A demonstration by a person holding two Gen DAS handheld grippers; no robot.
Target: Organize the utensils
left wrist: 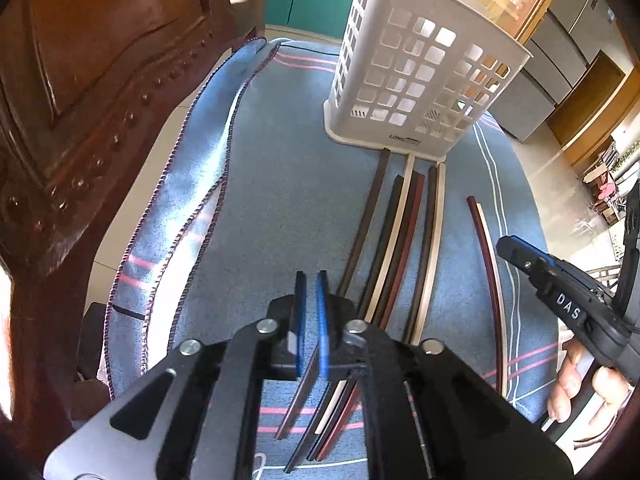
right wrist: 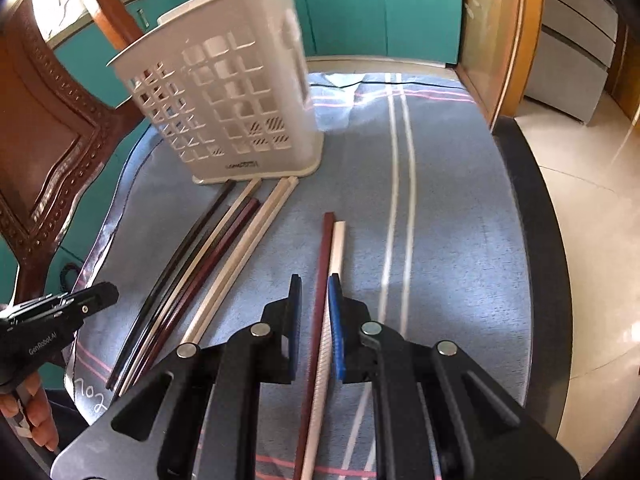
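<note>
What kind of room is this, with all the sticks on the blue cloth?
Probably a home kitchen or dining room. Chopsticks lie on a cloth-covered table by a white utensil basket, with teal cupboards and a carved wooden chair behind.

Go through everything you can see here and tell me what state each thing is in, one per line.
White basket: upright, looks empty.
Chopstick bundle: flat on cloth.
Chopstick pair: flat, between right gripper fingers.
Left gripper: nearly shut, empty.
Blue cloth: spread, left edge folded.
</note>
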